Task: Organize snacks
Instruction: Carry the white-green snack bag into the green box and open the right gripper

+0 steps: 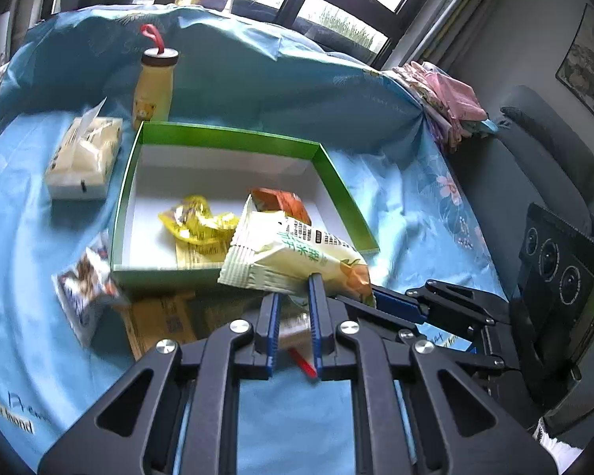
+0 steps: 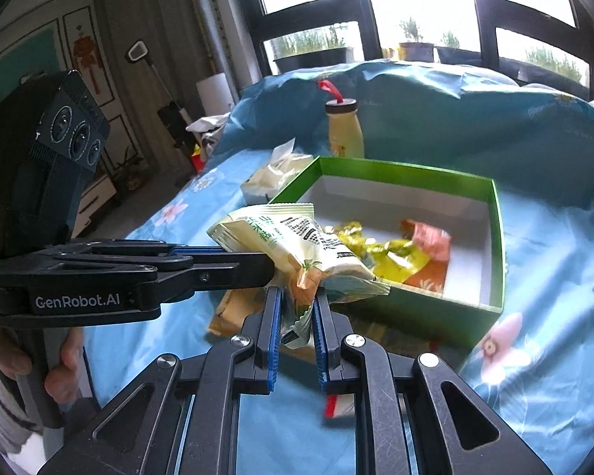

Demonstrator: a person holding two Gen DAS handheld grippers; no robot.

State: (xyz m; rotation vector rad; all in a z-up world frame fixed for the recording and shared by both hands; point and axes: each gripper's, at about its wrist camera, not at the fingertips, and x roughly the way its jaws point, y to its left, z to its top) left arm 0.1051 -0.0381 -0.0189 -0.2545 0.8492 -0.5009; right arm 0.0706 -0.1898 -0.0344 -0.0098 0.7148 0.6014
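A pale green-and-cream snack bag point(image 1: 293, 253) hangs over the near edge of the green box point(image 1: 336, 182). My left gripper point(image 1: 295, 291) is shut on its lower side. My right gripper point(image 2: 297, 301) is shut on its crimped end; the bag also shows in the right wrist view point(image 2: 297, 241). The left gripper reaches in from the left there point(image 2: 265, 263). Inside the box point(image 2: 494, 237) lie a yellow wrapper point(image 1: 198, 219) and an orange packet point(image 1: 281, 202). A blue-and-white snack bag point(image 1: 85, 285) lies left of the box.
A tissue pack point(image 1: 83, 156) and a yellow drink bottle point(image 1: 154, 87) stand behind the box's left side. Tan packets point(image 1: 162, 320) lie on the blue cloth in front of the box. A grey sofa point(image 1: 534, 182) is on the right.
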